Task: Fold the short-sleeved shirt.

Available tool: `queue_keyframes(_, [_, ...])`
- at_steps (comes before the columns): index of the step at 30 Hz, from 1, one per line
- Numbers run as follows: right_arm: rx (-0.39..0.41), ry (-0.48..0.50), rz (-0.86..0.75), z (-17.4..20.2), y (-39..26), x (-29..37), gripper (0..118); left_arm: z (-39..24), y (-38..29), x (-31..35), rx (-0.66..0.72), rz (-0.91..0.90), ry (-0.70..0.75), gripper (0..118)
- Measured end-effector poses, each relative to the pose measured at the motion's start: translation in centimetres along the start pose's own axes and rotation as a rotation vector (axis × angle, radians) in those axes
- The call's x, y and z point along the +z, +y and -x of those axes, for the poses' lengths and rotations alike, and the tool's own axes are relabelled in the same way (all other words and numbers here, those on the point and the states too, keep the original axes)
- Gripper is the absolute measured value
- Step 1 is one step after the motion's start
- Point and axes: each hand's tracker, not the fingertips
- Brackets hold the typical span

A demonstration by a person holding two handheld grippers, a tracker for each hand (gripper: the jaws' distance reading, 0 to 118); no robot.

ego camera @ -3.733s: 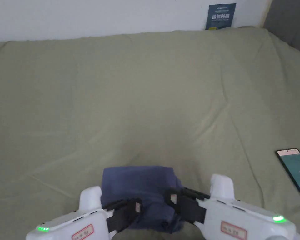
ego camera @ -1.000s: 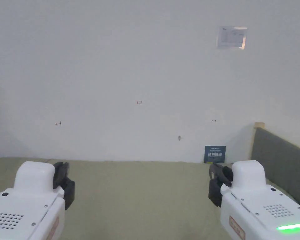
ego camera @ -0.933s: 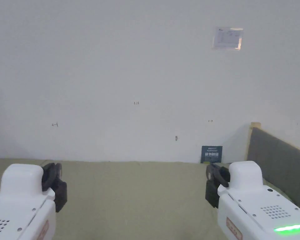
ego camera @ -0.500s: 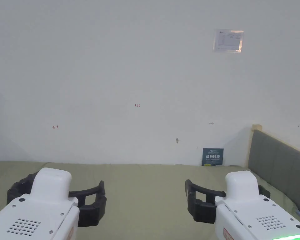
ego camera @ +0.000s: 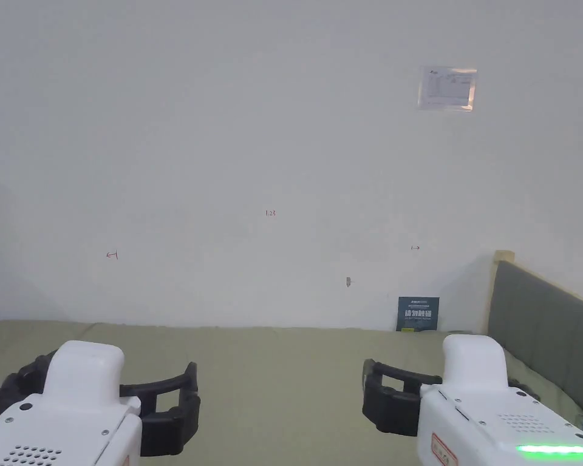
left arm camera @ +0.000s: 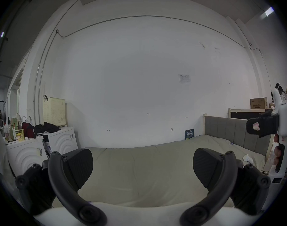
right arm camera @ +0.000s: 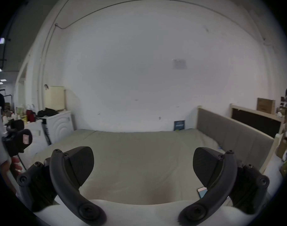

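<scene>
Both jaws have sprung wide since a second ago, my left gripper (ego camera: 99, 403) and right gripper (ego camera: 442, 400) lifted empty at lower frame, suggesting folding's finished; shirt unseen.

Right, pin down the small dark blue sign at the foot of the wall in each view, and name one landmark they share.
Head view: the blue sign stands low right of centre, above the right gripper.
Left gripper view: the sign is right of centre, beside the grey headboard.
Right gripper view: the sign is right of centre, at the bed's far edge.
Shared landmark: the headboard, just right of it.
</scene>
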Motion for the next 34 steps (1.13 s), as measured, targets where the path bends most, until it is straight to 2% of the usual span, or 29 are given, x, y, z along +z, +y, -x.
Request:
queue_keyframes(2, [-0.019, 0.022, -0.003, 0.0, 0.3, 0.1, 118, 0.0, 0.0, 0.0, -0.002, 0.002, 0.003, 118])
queue_keyframes(3, [-0.071, 0.034, 0.021, 0.0, 0.5, 0.1, 118, 0.0, -0.1, 0.0, 0.000, 0.002, 0.002, 118])
queue_keyframes(6, [-0.127, 0.006, 0.052, 0.0, 0.9, -0.1, 118, 0.0, 0.0, 0.0, 0.004, 0.003, -0.002, 118])
queue_keyframes(17, [-0.138, 0.047, 0.011, 0.0, 0.9, 0.4, 118, 0.6, 0.4, 0.3, 0.019, -0.009, 0.004, 118])
queue_keyframes(24, [-0.114, 0.060, -0.006, 0.2, 0.8, 0.7, 118, 0.6, 0.2, 0.3, 0.021, -0.005, 0.001, 118])
queue_keyframes(25, [-0.103, 0.054, -0.012, 0.4, 0.8, 0.8, 118, 0.6, 0.1, 0.2, 0.023, -0.005, 0.000, 118])
queue_keyframes(27, [-0.088, -0.022, -0.039, 0.6, 0.7, 0.7, 118, 0.5, 0.1, 0.2, 0.024, -0.003, -0.002, 118])
queue_keyframes(30, [-0.117, 0.042, 0.008, 0.0, 0.8, 0.4, 118, 0.5, 0.0, 0.2, 0.025, -0.003, -0.003, 118])
queue_keyframes(32, [-0.129, 0.042, 0.014, -0.3, 0.8, 0.4, 118, 0.5, 0.0, 0.2, 0.023, -0.004, -0.003, 118])
queue_keyframes(34, [-0.109, 0.109, -0.023, -0.7, 0.5, 0.5, 118, 0.4, 0.0, 0.2, 0.022, -0.005, 0.002, 118])
